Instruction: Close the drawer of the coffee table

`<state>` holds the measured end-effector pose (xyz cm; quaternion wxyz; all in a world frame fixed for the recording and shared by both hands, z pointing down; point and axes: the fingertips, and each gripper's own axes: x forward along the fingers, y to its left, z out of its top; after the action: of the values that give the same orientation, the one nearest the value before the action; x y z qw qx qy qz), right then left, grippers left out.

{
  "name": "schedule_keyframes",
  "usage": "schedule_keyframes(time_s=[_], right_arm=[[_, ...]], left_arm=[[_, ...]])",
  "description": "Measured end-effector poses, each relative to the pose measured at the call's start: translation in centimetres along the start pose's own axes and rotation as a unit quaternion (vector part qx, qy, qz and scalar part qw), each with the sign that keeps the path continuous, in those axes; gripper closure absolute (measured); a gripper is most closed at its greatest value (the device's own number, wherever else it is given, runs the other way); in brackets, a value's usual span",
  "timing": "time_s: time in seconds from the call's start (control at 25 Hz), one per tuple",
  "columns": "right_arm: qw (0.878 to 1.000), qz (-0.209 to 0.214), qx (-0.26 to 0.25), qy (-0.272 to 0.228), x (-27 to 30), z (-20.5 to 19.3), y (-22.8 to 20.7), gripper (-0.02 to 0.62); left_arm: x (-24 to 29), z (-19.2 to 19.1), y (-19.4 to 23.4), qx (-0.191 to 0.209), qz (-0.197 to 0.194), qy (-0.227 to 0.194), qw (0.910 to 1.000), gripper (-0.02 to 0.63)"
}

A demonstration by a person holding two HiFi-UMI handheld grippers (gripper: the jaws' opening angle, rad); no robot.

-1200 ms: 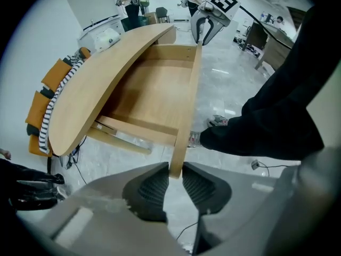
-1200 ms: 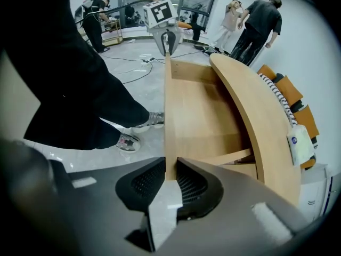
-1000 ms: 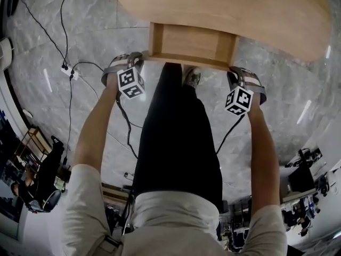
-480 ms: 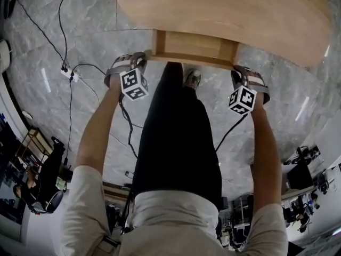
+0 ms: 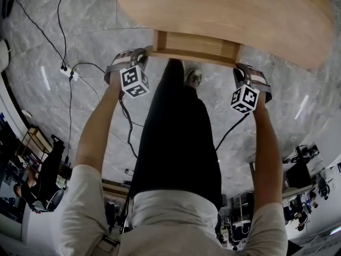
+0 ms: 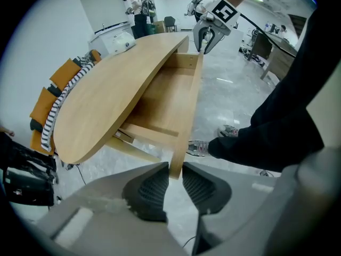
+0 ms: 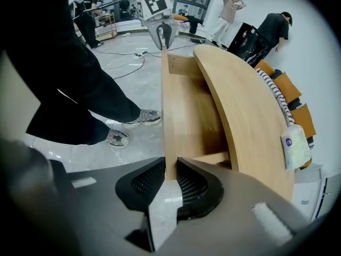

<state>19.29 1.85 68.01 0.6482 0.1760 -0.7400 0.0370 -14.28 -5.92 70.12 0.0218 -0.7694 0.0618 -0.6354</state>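
Drawer [image 5: 194, 46] part-open; L hand-held gripper [image 6: 175, 168], R hand-held gripper [image 7: 171, 165] clamp front panel.

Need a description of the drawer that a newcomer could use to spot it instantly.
Find the big oval wooden coffee table on the grey marble floor. From under its near edge juts a shallow, open wooden drawer. It is the only straight-edged, boxy part, and the left claw and right claw each clamp one end of its front board.
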Motion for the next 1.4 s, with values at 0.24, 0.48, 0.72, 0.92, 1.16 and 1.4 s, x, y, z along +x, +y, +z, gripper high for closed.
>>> schedule_keyframes(time_s=[0.24, 0.48, 0.72, 0.92, 1.16, 1.4], right_arm=[[1.0, -0.007, 0.003, 0.003, 0.3, 0.1, -1.2, 0.518], [1.0, -0.017, 0.005, 0.006, 0.6, -0.3, -2.8, 0.517], [1.0, -0.024, 0.008, 0.0, 0.5, -0.2, -3.4, 0.515], [0.999, -0.033, 0.011, -0.004, 0.9, -0.1, -4.2, 0.515], [0.999, -0.031, 0.016, -0.007, 1.3, 0.4, -4.4, 0.515], [0.999, -0.033, 0.015, -0.008, 1.2, 0.2, -4.4, 0.515]], left_arm=[[0.3, 0.2, 1.0, -0.012, 0.006, -0.007, 0.9999, 0.5], [0.7, 0.9, 1.9, -0.02, 0.013, -0.012, 0.9997, 0.499], [0.5, 1.1, 2.5, -0.021, 0.014, -0.012, 0.9996, 0.499], [0.8, 1.3, 3.6, -0.022, 0.019, -0.01, 0.9995, 0.499], [1.1, 0.8, 4.3, -0.021, 0.016, -0.007, 0.9996, 0.497], [1.0, 1.0, 4.2, -0.034, 0.015, -0.011, 0.9993, 0.497]])
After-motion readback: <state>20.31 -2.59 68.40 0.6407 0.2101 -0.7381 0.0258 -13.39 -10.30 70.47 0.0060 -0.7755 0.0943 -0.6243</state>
